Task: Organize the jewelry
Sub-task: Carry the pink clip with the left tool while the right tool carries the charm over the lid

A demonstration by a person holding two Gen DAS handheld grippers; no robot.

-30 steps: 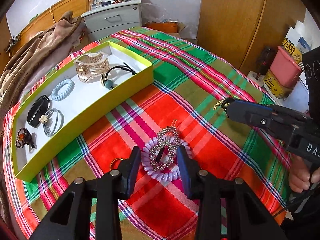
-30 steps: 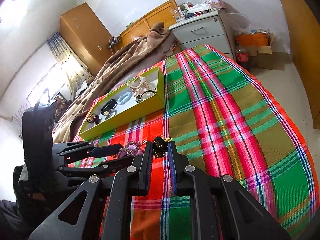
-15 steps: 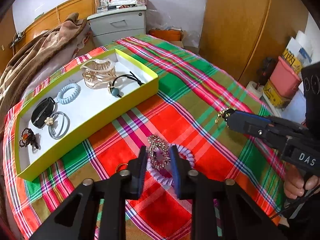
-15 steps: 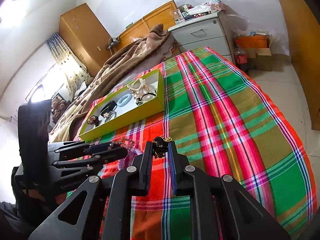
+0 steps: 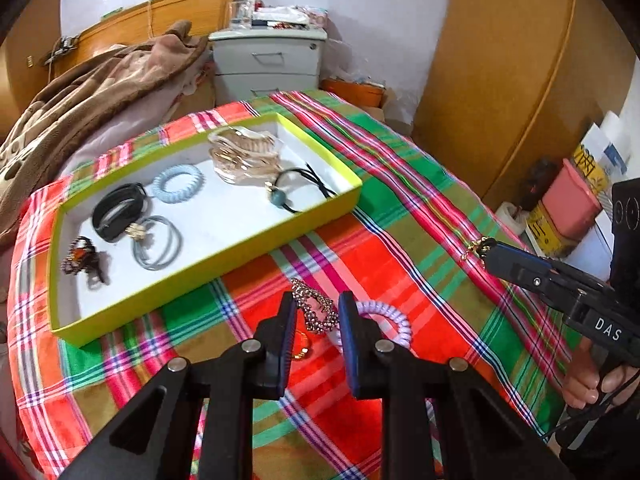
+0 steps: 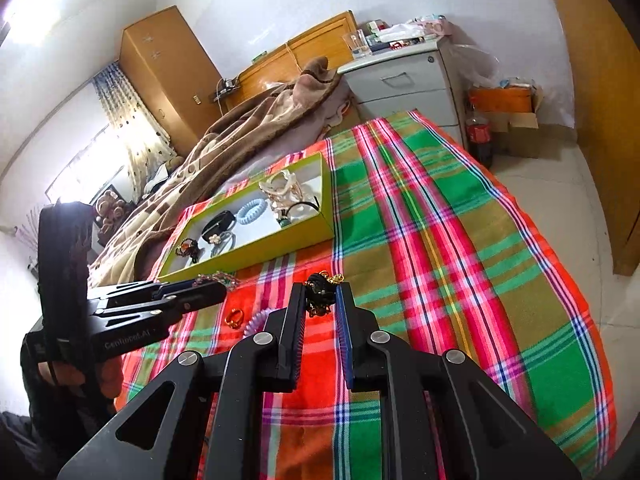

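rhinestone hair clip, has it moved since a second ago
Yes. The rhinestone hair clip lay flat inside the lilac spiral hair tie on the plaid cloth; now the left tongs hold it lifted off the tie, which stays on the cloth.

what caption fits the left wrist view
Left gripper lifts a rhinestone hair clip toward the yellow-green tray.

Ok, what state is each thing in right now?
Left gripper: shut on the rhinestone hair clip, lifted.
Right gripper: shut on the black-and-gold ornament.
Lilac coil hair tie: lying on the plaid cloth.
Yellow-green tray: open, holding accessories.
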